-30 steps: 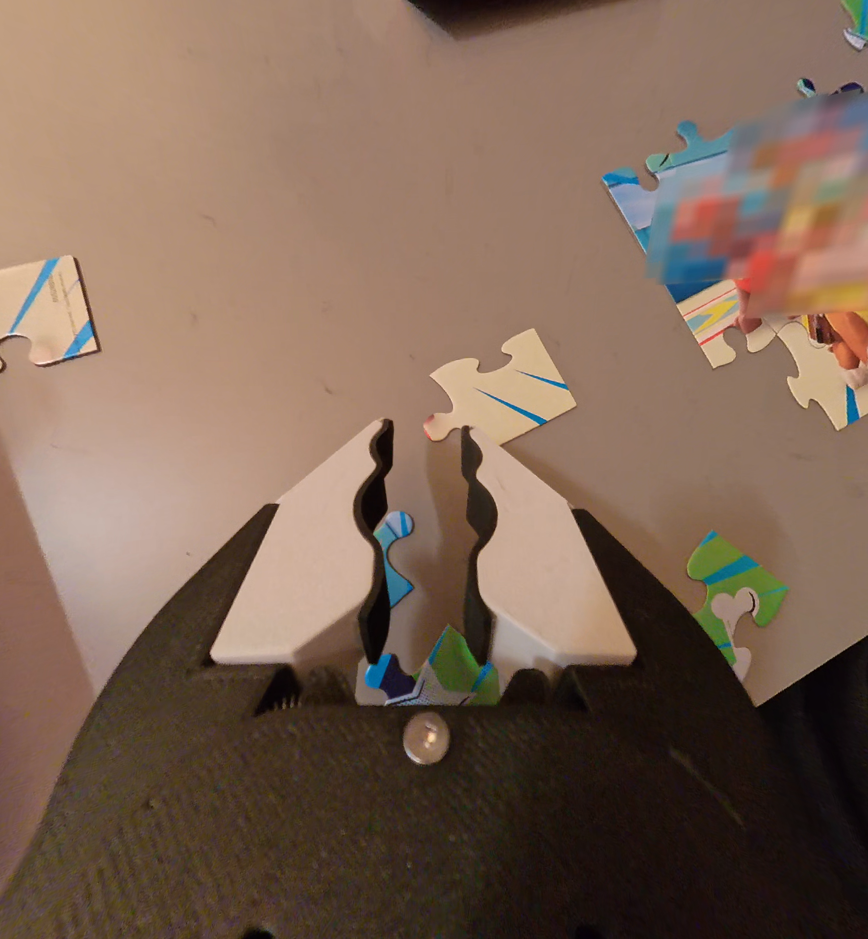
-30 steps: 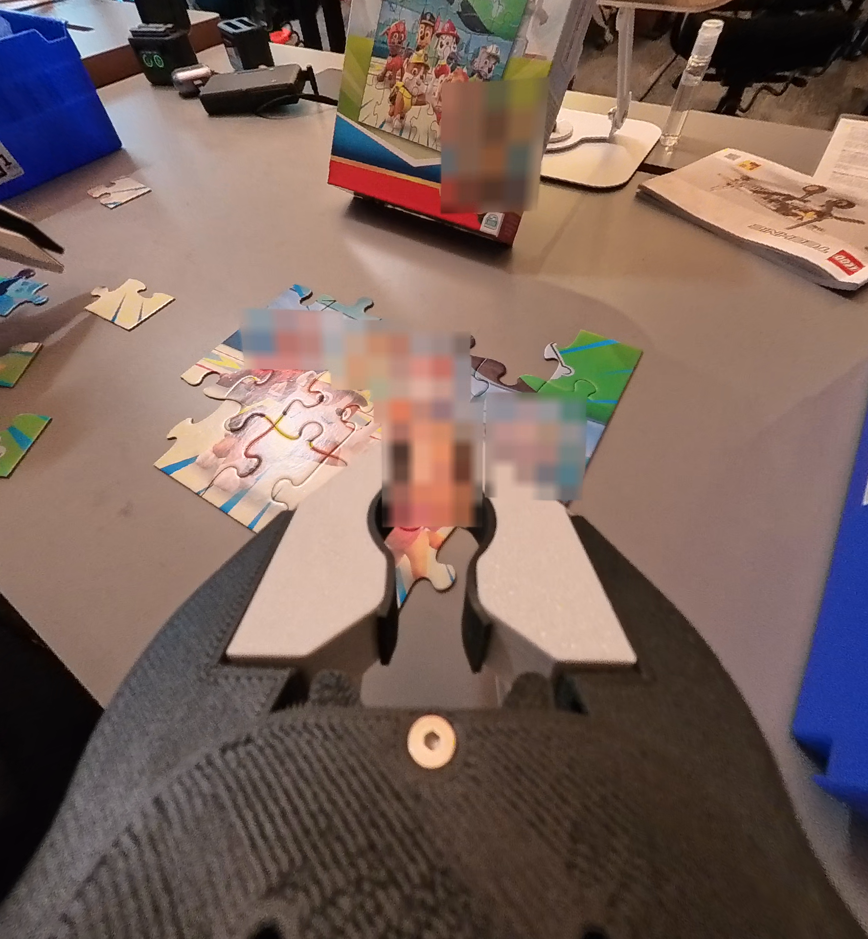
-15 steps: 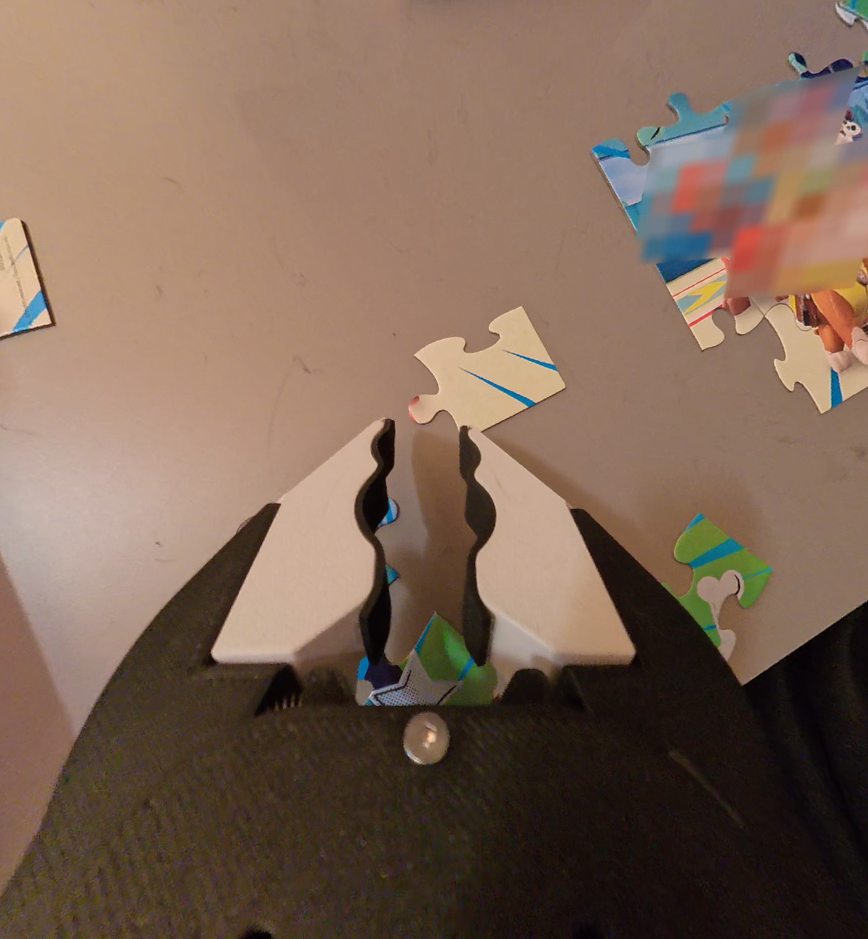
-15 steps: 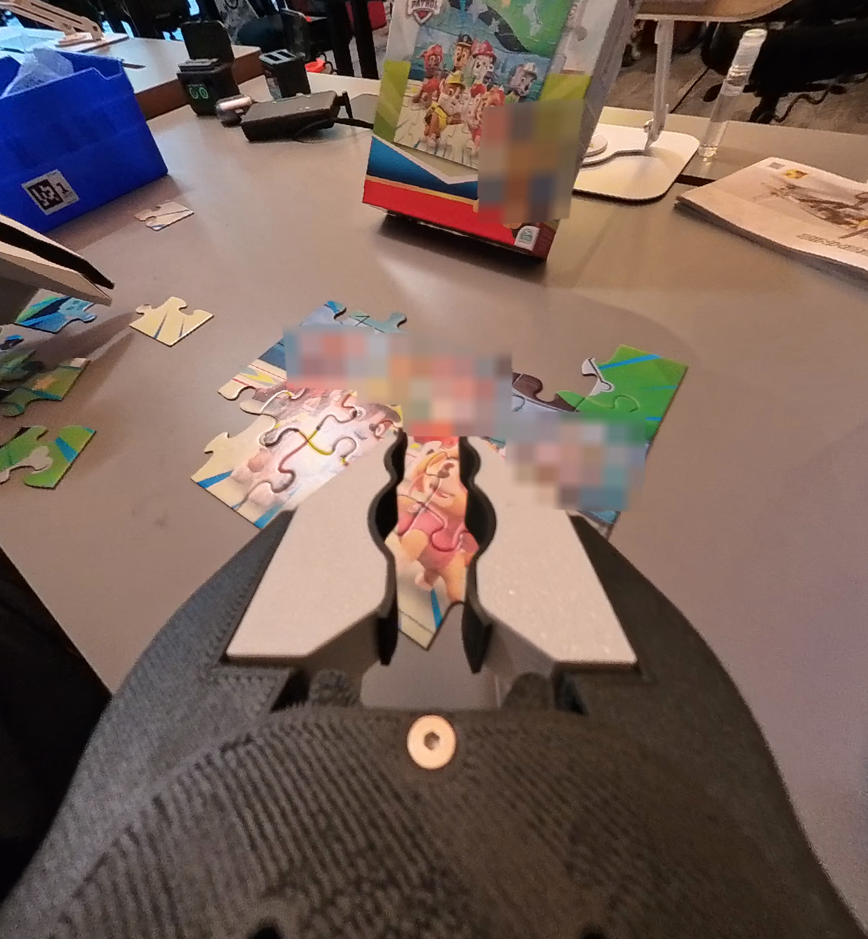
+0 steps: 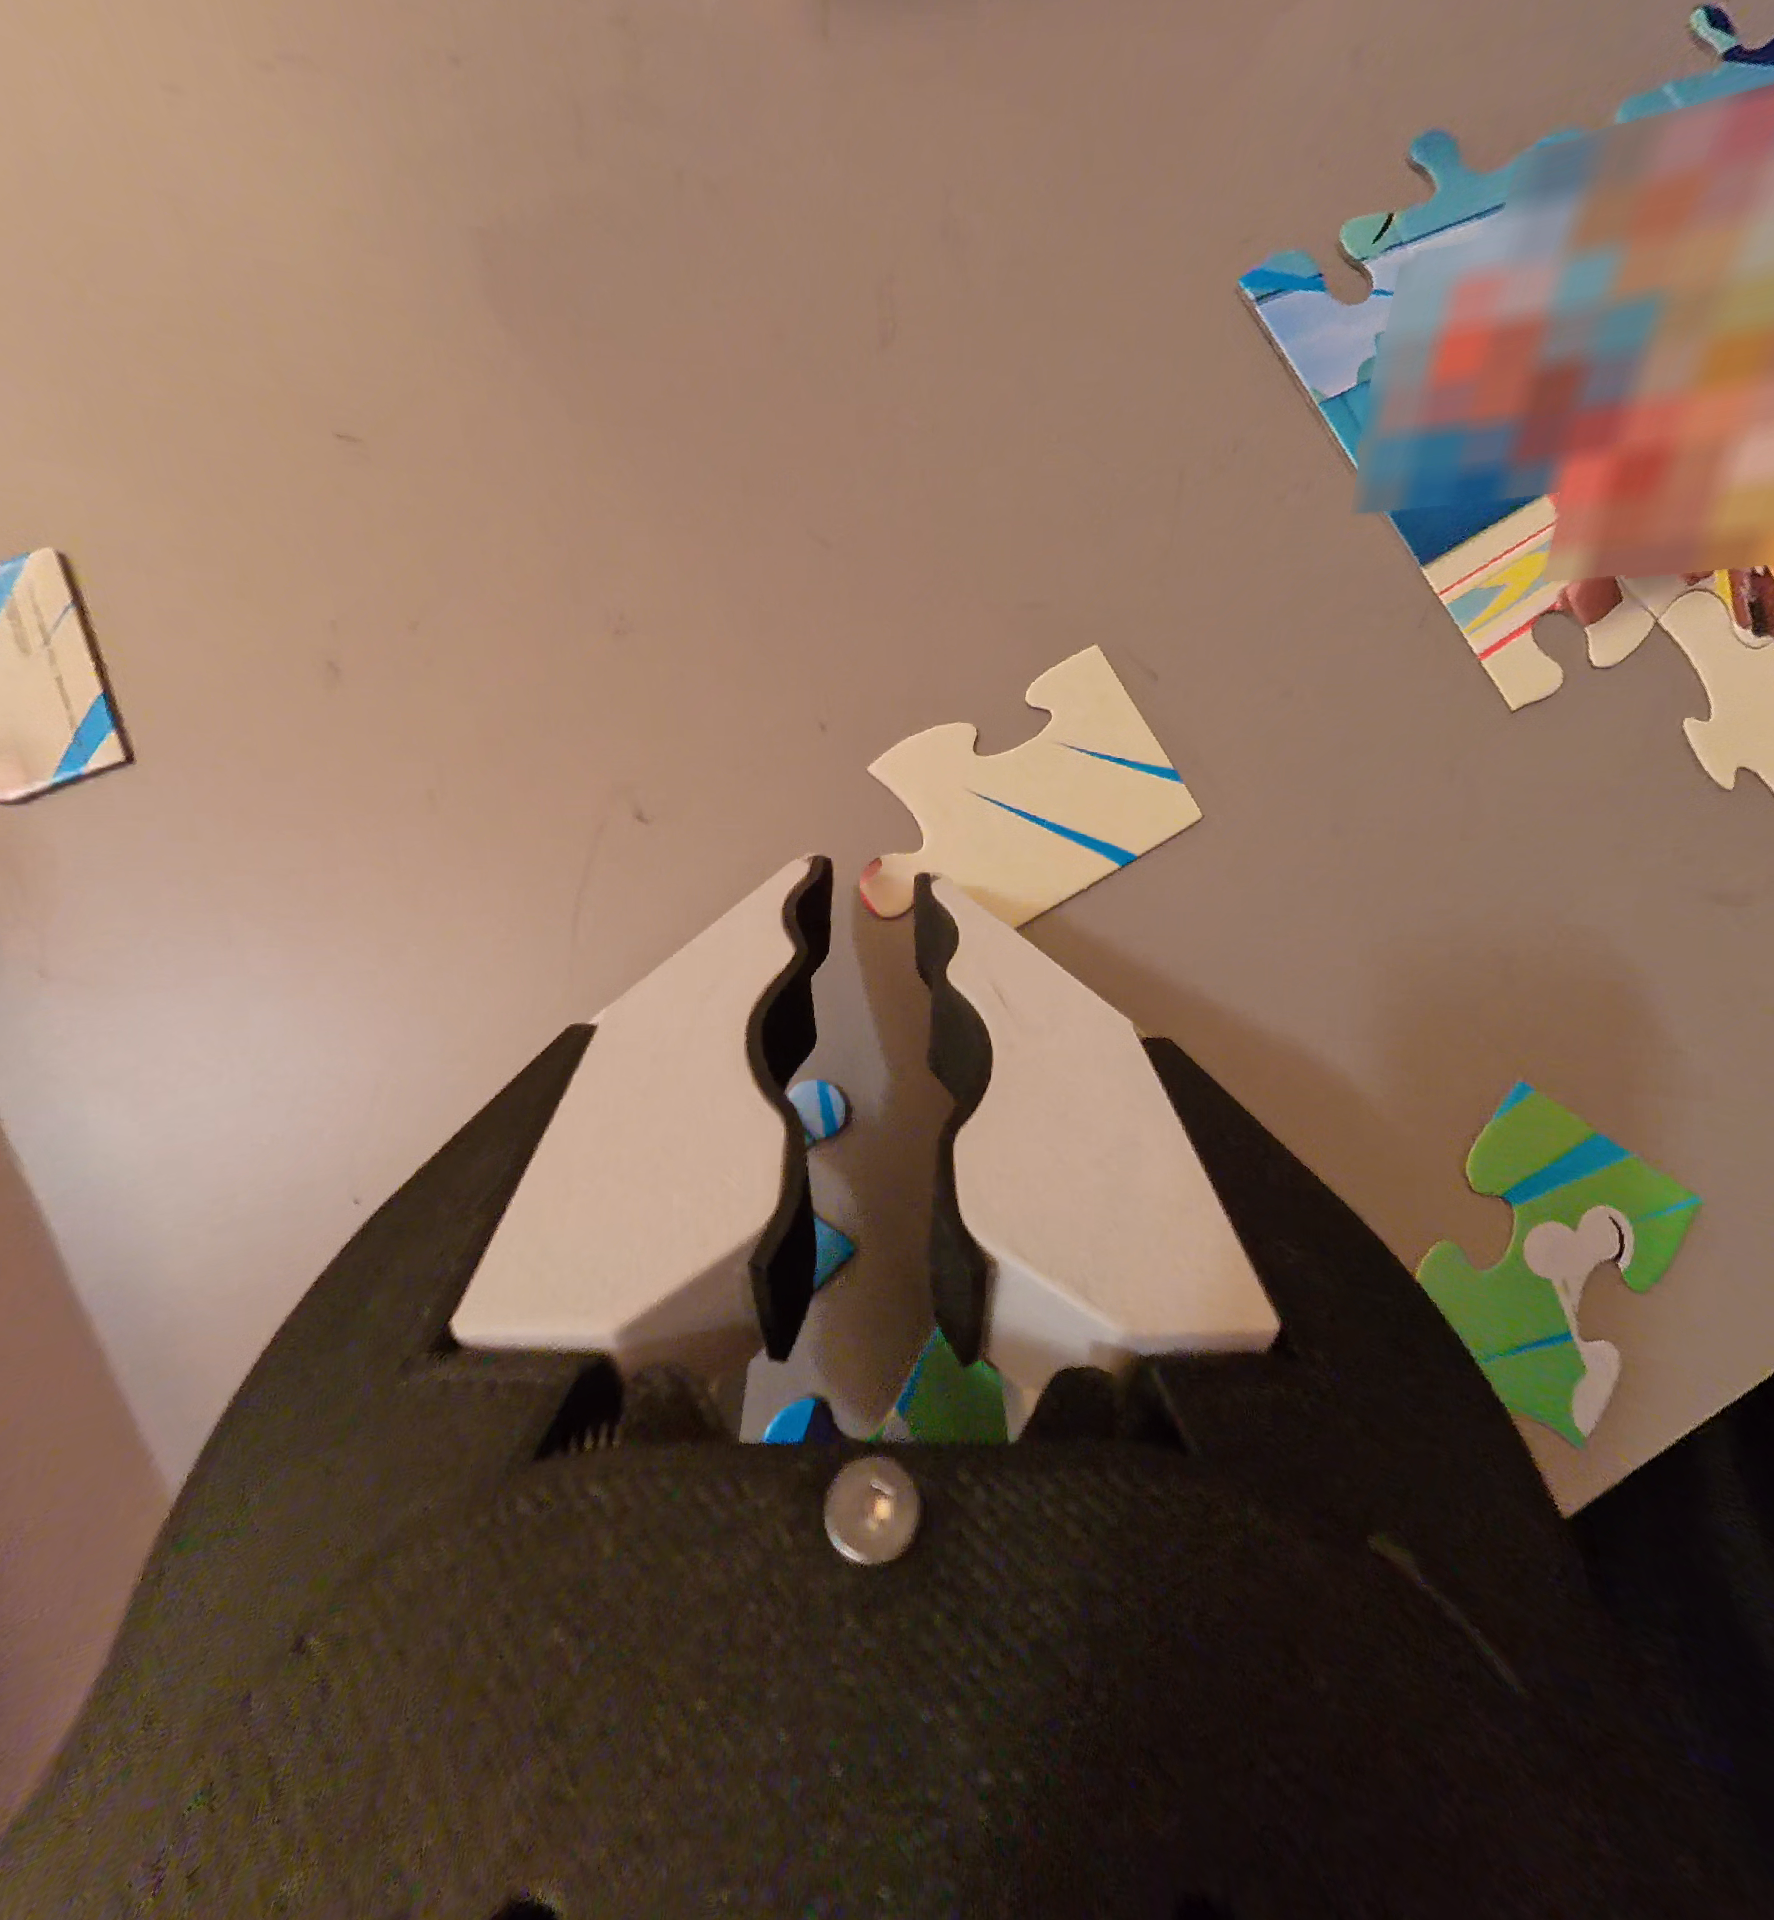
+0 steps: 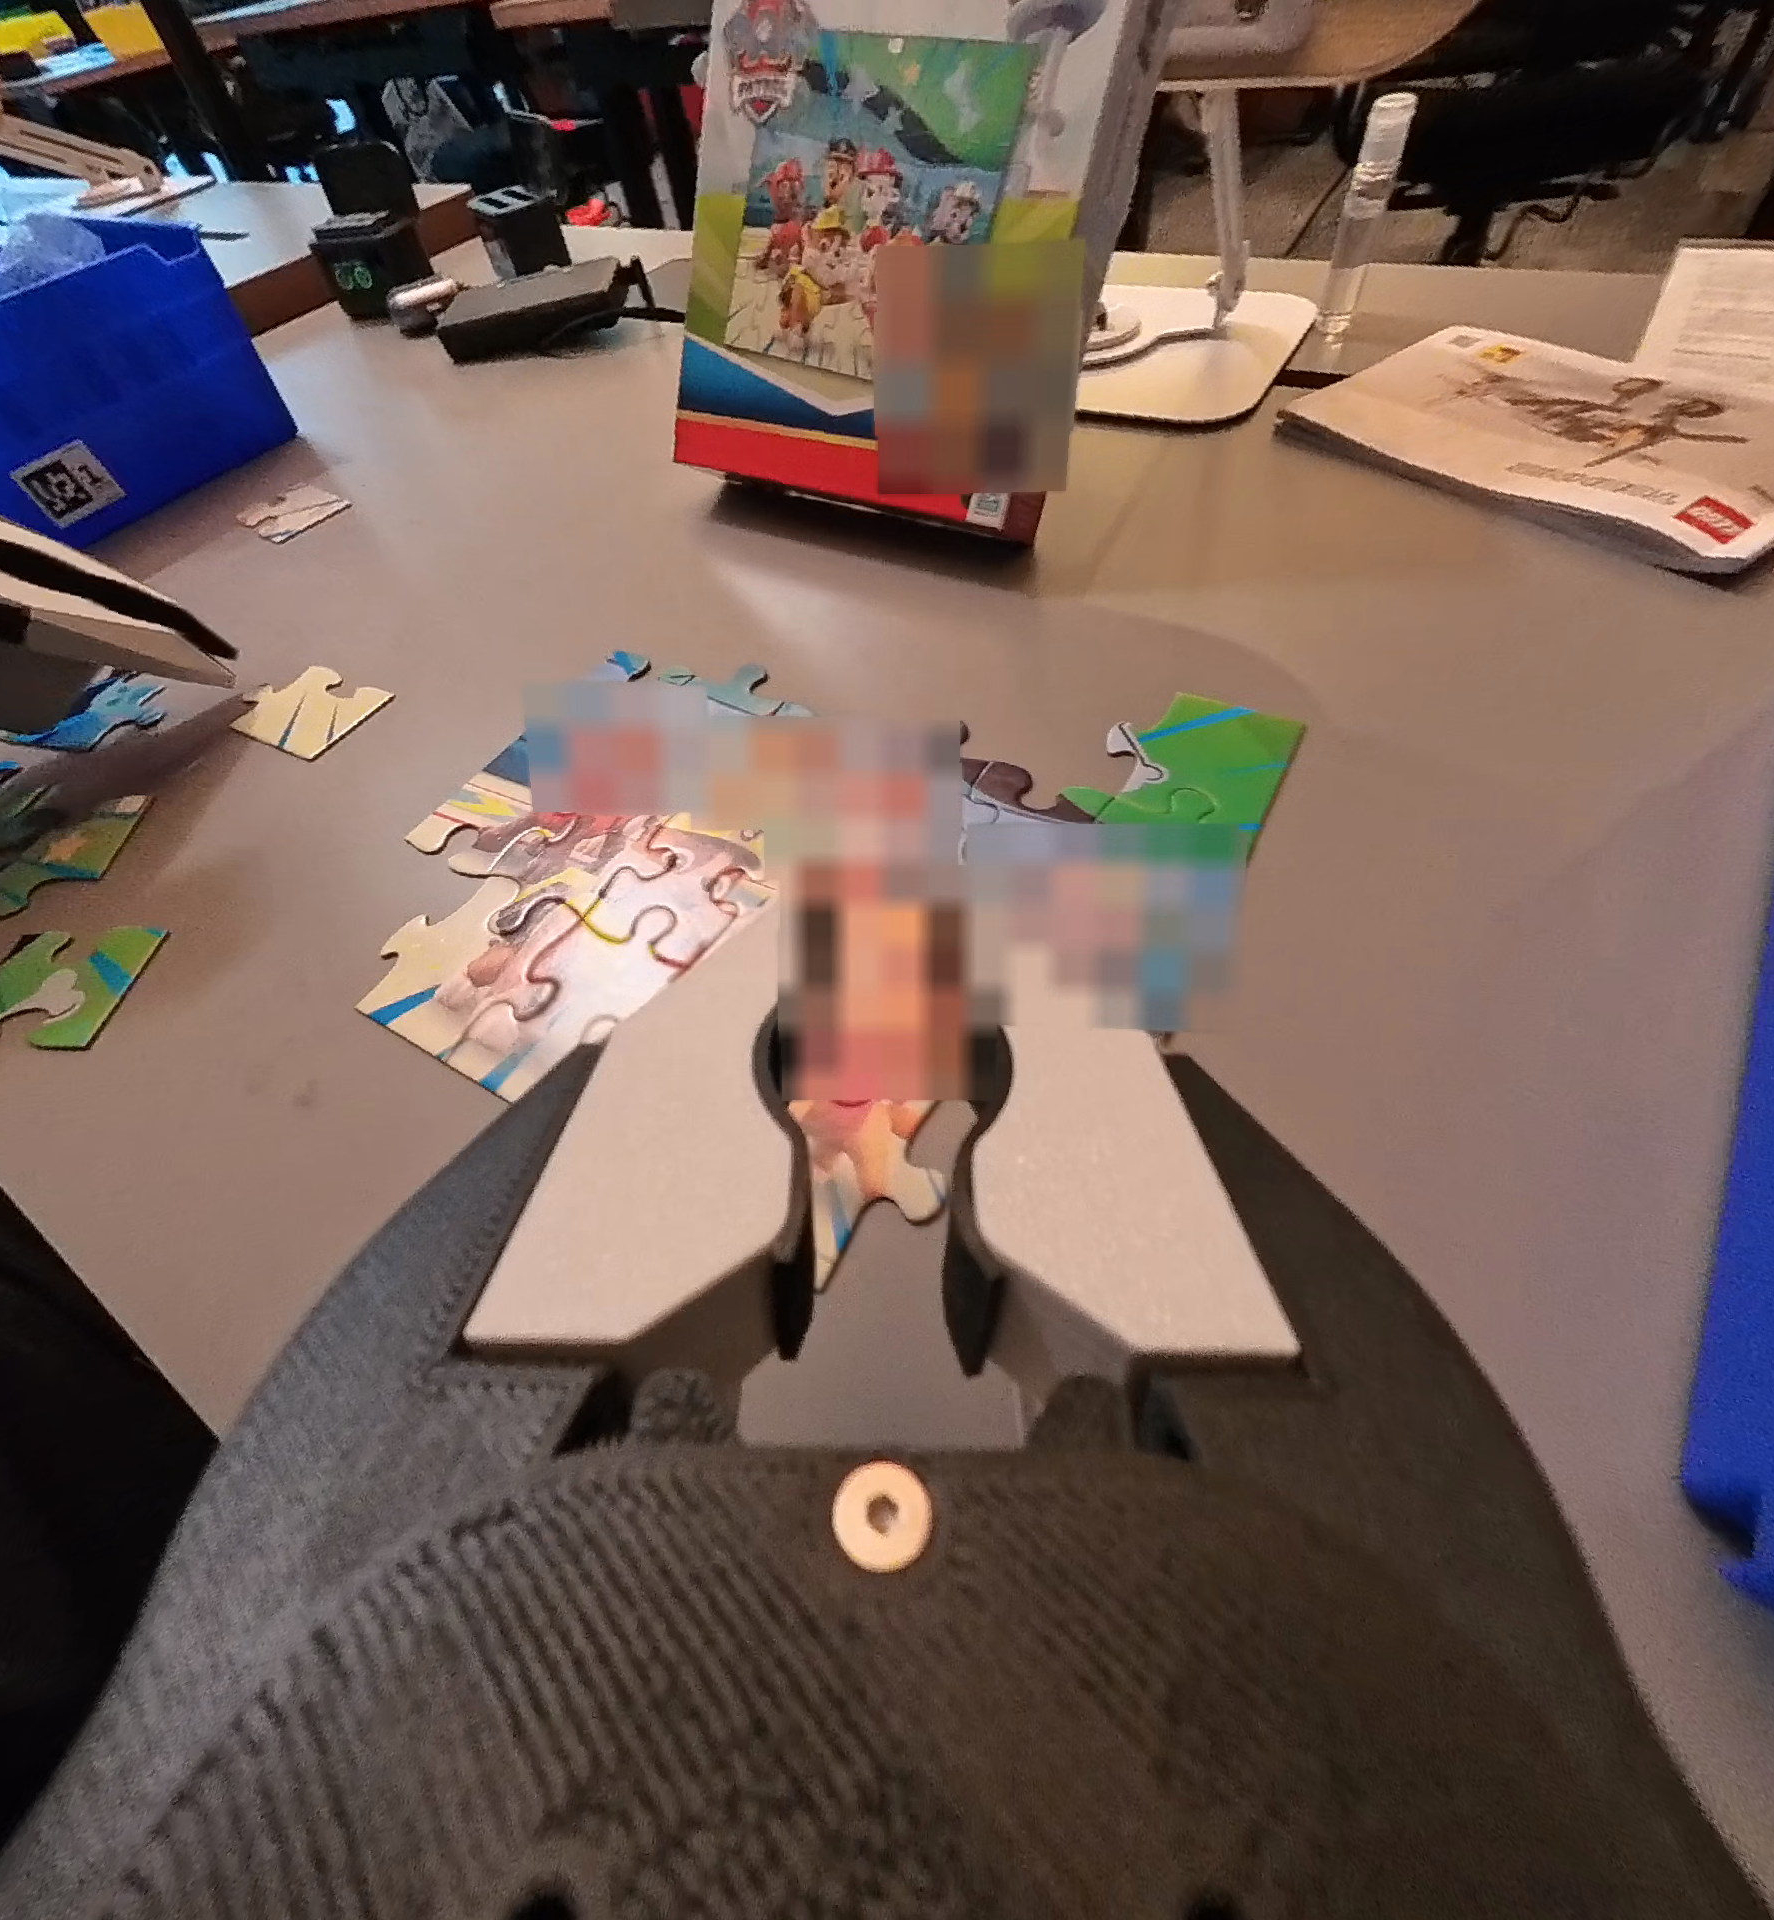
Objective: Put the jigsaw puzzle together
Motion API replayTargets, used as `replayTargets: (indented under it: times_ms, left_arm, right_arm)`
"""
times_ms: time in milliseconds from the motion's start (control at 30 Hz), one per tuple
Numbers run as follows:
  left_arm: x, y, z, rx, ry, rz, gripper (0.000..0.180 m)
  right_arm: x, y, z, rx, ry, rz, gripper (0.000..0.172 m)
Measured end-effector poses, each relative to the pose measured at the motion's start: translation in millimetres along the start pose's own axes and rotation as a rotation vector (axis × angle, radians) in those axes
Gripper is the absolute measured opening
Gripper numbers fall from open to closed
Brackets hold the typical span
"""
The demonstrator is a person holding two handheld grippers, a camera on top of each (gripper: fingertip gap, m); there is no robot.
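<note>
Two grippers over a grey table (image 5: pixel 550 416). The left gripper (image 5: pixel 870 883) is shown with fingers drawn closer than before, yet apart and unladen, at the tab of a cream puzzle piece (image 5: pixel 1049 821) near the table's near edge. The right gripper (image 6: pixel 878 1039) has its fingertips masked, so their state cannot be told.

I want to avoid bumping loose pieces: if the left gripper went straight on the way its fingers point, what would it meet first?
Probably the cream puzzle piece with blue streaks: its tab lies just past the left gripper tips, which stand apart. The gripper's height above the table is unclear, so it might pass over.
</note>
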State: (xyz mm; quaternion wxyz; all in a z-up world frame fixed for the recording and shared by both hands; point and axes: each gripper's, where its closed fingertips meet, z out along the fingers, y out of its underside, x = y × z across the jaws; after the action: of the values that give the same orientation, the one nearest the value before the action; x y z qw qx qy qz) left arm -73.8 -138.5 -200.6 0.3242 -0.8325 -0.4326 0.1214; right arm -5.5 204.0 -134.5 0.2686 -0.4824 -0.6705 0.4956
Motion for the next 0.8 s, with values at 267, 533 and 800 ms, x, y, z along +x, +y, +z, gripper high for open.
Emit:
replayTargets:
  times_ms: [267, 533, 800]
  left_arm:
    - [1.8, 5.5, 7.4, -0.038, 0.014, 0.014, 0.015]
    - [2.2, 6.9, 8.2, -0.039, 0.015, 0.002, 0.015]
    - [4.1, 9.0, 6.9, -0.05, 0.012, 0.008, 0.015]
  right_arm:
    - [34.4, -6.3, -25.3, 0.022, 0.12, -0.008, 0.017]
    - [42.0, -9.6, -33.1, 0.05, 0.123, 0.025, 0.016]
    - [36.8, -8.0, -27.2, 0.037, 0.115, 0.006, 0.016]
